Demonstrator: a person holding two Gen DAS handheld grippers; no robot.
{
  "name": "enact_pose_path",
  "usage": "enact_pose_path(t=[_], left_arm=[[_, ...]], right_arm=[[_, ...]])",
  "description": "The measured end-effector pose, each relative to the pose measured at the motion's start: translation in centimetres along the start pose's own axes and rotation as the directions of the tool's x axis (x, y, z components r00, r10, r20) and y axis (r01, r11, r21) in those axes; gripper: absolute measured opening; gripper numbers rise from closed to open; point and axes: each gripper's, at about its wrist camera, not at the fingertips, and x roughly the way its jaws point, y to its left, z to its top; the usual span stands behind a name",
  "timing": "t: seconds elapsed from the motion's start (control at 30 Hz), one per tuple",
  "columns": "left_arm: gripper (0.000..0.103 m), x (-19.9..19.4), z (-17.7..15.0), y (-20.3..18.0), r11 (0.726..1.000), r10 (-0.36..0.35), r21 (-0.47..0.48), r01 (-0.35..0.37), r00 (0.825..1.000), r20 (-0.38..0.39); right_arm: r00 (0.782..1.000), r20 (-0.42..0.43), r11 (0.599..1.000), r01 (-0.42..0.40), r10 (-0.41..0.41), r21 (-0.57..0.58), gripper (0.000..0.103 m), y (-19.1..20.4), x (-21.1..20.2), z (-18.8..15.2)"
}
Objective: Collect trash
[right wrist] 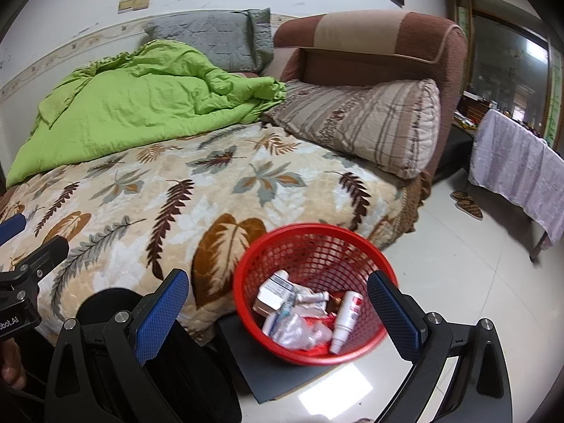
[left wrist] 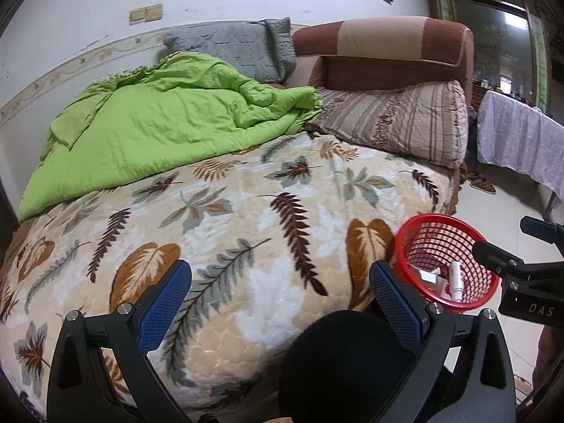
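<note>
At the foot of the bed: two hand-held grippers over a leaf blanket and a red bin.
Bed point(left wrist: 246, 190): broad mattress under a plush cream blanket printed with brown, grey and tan leaves; it fills the middle of both views.
Quilt point(left wrist: 158, 116): lime green, crumpled and puffy, heaped at 10 o'clock on the bed.
Armchair point(right wrist: 370, 42): brown and tan upholstery with rounded arms, at 1 o'clock behind the bed.
Striped cushion point(right wrist: 363, 127): beige with brown bands, quilted, leaning at the armchair's front.
Grey pillow point(left wrist: 232, 49): stitched in squares, against the wall at 12 o'clock.
Basket point(right wrist: 317, 246): red plastic mesh, round with a thick rim, tilted toward the right wrist camera; it stands on a dark flat board on the pale tiled floor, just beside the bed's corner, at 5 o'clock in the right wrist view.
Trash in basket: small white cartons point(right wrist: 275, 292), crinkled clear wrappers, and a white tube with a red label point(right wrist: 347, 320) lying against the mesh wall.
Left gripper point(left wrist: 280, 303): blue textured pads spread wide, holding nothing, above the blanket.
Right gripper point(right wrist: 278, 308): pads likewise wide apart, nothing between them but the basket farther off.
</note>
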Motion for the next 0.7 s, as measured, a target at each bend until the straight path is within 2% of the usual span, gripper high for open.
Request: enact_pose_path(t=[0.1, 0.2, 0.33, 0.43, 0.5, 0.53, 0.57, 0.67, 0.7], left_arm=[[0.100, 0.3, 0.3, 2.2, 0.998, 0.042, -0.039, -0.042, 0.999, 0.004], [0.100, 0.8, 0.4, 5.4, 0.990, 0.095, -0.099, -0.095, 0.995, -0.013], [0.100, 2.1, 0.1, 11.4, 0.954, 0.214, -0.198, -0.226, 0.973, -0.081], [0.100, 4.0, -0.8, 17.0, 0.904, 0.314, -0.244, -0.351, 0.932, -0.181], [0.100, 5.6, -1.6, 19.9, 0.882, 0.336, -0.254, -0.397, 0.907, -0.254], [0.100, 6.6, -2.0, 21.5, 0.871, 0.340, -0.259, -0.417, 0.893, -0.294], [0.100, 7.8, -2.4, 23.1, 0.864, 0.334, -0.267, -0.426, 0.883, -0.329], [0.100, 11.7, -3.5, 26.9, 0.851, 0.321, -0.264, -0.453, 0.848, -0.421], [0.100, 12.8, -3.9, 28.0, 0.838, 0.337, -0.261, -0.479, 0.831, -0.442]], right_arm=[[0.998, -0.024, 0.997, -0.061, 0.059, -0.057, 0.102, 1.8, 1.3, 1.9], [0.992, -0.055, 0.979, -0.123, 0.116, -0.160, 0.102, 5.6, 3.3, 4.6], [0.973, -0.083, 0.941, -0.229, 0.215, -0.249, 0.102, 11.7, 5.9, 7.7], [0.945, -0.177, 0.895, -0.320, 0.276, -0.312, 0.102, 17.8, 9.9, 9.3], [0.914, -0.272, 0.871, -0.380, 0.302, -0.310, 0.102, 21.6, 13.1, 9.9], [0.892, -0.323, 0.855, -0.416, 0.317, -0.309, 0.102, 23.9, 15.1, 10.0], [0.880, -0.353, 0.843, -0.433, 0.318, -0.319, 0.102, 26.2, 17.0, 10.1], [0.861, -0.411, 0.847, -0.437, 0.298, -0.301, 0.102, 30.9, 21.9, 10.0], [0.861, -0.410, 0.856, -0.433, 0.300, -0.282, 0.102, 31.6, 23.1, 10.1]])
